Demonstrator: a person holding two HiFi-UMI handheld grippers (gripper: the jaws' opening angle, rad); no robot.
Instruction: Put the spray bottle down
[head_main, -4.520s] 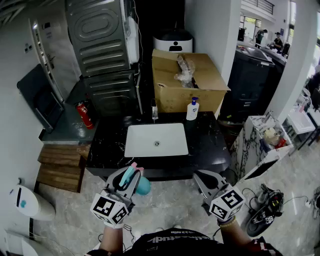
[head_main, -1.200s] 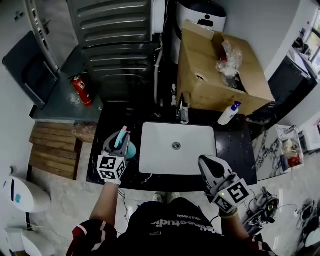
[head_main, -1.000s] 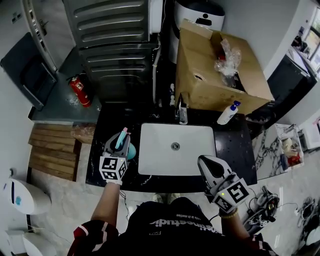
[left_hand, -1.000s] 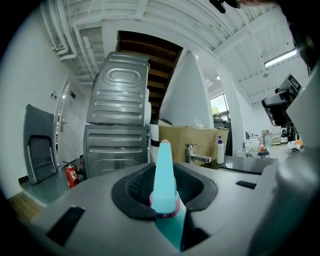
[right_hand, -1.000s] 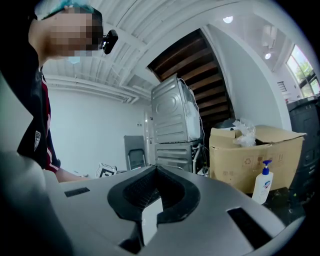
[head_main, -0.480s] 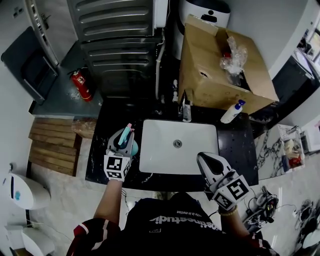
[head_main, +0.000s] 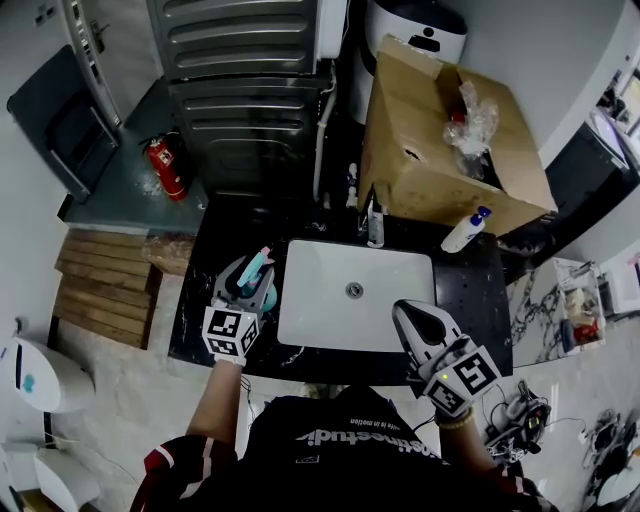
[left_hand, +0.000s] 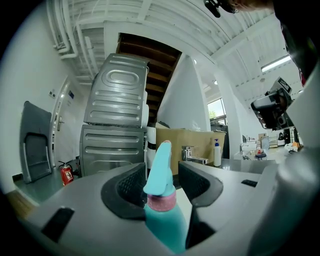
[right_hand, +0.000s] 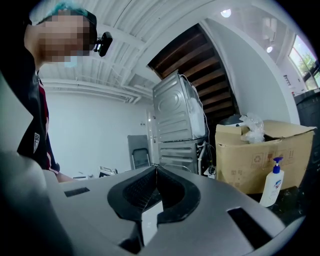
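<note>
Black counter (head_main: 470, 290) carries a white sink (head_main: 330, 310); a cardboard box (head_main: 430, 150) stands behind it. Left gripper (head_main: 248, 275): jaws opening, pads clear of the bottle (left_hand: 161, 175), which stands upright between them, left of the sink. Right gripper (right_hand: 156, 172): jaws together, empty.

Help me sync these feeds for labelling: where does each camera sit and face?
Head view: on the person's head, facing steeply down at the white rectangular sink; shows arms, torso, left gripper, right gripper.
Left gripper view: rides that gripper, facing level along opening jaws with the teal plastic spray bottle between.
Right gripper view: rides that gripper, facing along closed jaws; dark clothing at left.
Shared: the brown cardboard box in all three.
</note>
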